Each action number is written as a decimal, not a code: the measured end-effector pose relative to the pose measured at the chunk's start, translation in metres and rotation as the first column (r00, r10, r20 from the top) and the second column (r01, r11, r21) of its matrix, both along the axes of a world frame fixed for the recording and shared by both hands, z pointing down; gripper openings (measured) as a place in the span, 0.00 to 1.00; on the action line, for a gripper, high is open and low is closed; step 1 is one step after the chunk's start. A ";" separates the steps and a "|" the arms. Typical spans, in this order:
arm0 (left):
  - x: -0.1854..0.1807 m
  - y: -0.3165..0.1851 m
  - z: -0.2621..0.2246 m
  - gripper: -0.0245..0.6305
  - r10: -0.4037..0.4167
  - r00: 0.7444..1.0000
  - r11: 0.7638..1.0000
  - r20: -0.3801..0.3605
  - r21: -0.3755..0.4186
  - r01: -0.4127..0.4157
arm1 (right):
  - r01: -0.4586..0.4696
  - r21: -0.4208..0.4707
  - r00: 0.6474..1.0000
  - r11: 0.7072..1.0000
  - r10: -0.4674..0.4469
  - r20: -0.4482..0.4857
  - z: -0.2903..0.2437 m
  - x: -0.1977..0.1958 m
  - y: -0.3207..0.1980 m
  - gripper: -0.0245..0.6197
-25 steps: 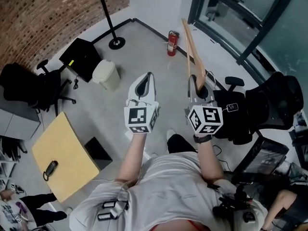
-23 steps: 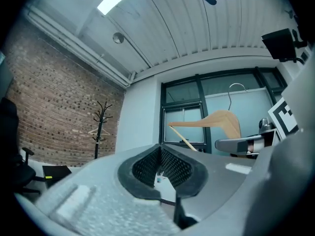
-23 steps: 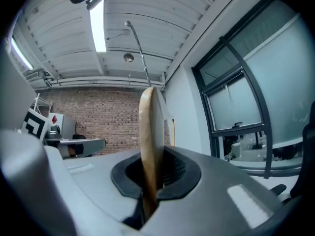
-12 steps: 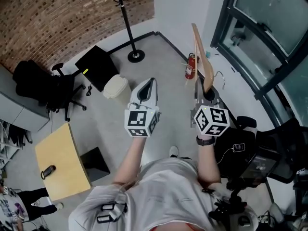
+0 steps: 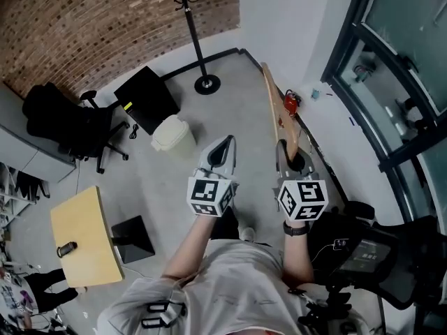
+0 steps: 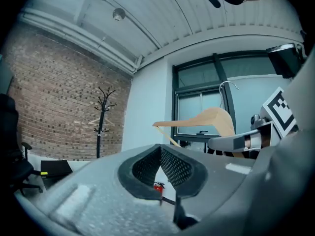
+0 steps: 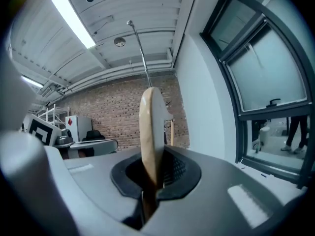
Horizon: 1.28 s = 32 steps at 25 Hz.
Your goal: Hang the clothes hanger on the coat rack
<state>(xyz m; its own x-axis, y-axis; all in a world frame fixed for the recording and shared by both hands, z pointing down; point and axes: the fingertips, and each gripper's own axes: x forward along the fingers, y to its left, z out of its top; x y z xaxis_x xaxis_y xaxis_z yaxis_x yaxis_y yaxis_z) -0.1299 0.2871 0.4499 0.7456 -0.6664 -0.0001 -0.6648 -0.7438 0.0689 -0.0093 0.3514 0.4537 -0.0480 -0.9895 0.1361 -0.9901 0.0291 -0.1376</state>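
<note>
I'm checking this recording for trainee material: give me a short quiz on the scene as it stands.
1. True or false: the left gripper holds the wooden hanger.
2. The coat rack stands by: A the brick wall; B the glass windows; C the yellow table.
3. Which red thing shows just behind the hanger?
Key: 1 false, the right gripper is shut on it; 2 A; 3 the fire extinguisher.

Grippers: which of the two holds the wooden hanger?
The right gripper, jaws shut on the wooden hanger; the left gripper has its jaws closed on nothing.
</note>
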 end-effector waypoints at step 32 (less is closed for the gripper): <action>0.178 -0.497 -0.019 0.04 -0.221 0.972 0.975 0.074 -0.018 0.223 | 0.224 -0.043 0.975 0.974 -0.223 0.010 -0.011 0.172 -0.516 0.05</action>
<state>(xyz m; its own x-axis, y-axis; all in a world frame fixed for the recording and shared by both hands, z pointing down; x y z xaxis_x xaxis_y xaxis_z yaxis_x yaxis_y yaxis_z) 0.0478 -0.2102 0.4313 0.5762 -0.8145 0.0670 -0.8172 -0.5754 0.0323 0.1630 -0.1647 0.4422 -0.2681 -0.9468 0.1780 -0.9584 0.2434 -0.1490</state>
